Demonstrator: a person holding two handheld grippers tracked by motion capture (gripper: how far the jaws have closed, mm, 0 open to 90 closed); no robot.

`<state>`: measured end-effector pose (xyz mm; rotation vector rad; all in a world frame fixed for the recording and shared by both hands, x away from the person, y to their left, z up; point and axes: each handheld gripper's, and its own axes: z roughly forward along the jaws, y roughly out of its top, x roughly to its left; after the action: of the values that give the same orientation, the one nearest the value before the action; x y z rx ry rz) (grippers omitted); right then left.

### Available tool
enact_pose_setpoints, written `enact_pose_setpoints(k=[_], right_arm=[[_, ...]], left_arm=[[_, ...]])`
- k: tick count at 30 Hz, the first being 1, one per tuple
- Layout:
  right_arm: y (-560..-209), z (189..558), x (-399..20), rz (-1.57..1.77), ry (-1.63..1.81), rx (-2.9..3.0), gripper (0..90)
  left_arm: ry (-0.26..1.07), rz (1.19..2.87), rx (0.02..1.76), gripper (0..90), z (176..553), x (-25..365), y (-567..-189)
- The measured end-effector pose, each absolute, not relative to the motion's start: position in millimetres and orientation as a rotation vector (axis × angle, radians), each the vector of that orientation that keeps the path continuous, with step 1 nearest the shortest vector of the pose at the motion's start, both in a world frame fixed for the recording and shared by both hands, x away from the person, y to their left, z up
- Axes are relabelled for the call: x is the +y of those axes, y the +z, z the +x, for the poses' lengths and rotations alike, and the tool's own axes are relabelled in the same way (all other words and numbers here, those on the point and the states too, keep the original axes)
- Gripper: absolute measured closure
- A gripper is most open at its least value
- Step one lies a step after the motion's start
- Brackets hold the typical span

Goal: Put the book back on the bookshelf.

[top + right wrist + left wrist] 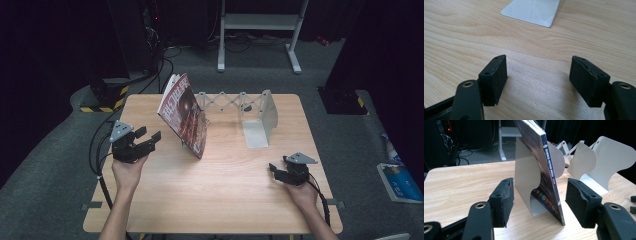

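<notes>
A thin magazine (183, 114) with a dark red cover stands tilted on the wooden table (215, 200). It leans against the left end plate (526, 177) of a white expanding bookend rack (235, 102). In the left gripper view its spine (549, 177) faces me between the jaws, a little way ahead of them. My left gripper (150, 136) (540, 200) hovers open just left of the magazine, nothing touching its pads (504, 200). My right gripper (274, 170) (539, 80) rests open near the table's right front, over bare wood, with the rack's right base plate (534, 11) ahead of it.
The rack's right end plate (267, 112) stands upright at the back right of the table. On the floor are a white desk frame (260, 22) behind, a yellow-and-black striped base (107, 97) with cables at the left, and a blue-and-white item (400, 182) at the right.
</notes>
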<state>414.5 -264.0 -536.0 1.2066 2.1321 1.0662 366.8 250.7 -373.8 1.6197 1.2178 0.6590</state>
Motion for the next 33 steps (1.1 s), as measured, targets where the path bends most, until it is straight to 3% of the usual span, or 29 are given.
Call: enact_pose_setpoints(k=[33], right_arm=[[-536, 414, -264, 1.208, 1.068, 2.131, 30.5]], left_arm=[[0.621, 1.634, 1.223, 41.3, 358, 246, -398]])
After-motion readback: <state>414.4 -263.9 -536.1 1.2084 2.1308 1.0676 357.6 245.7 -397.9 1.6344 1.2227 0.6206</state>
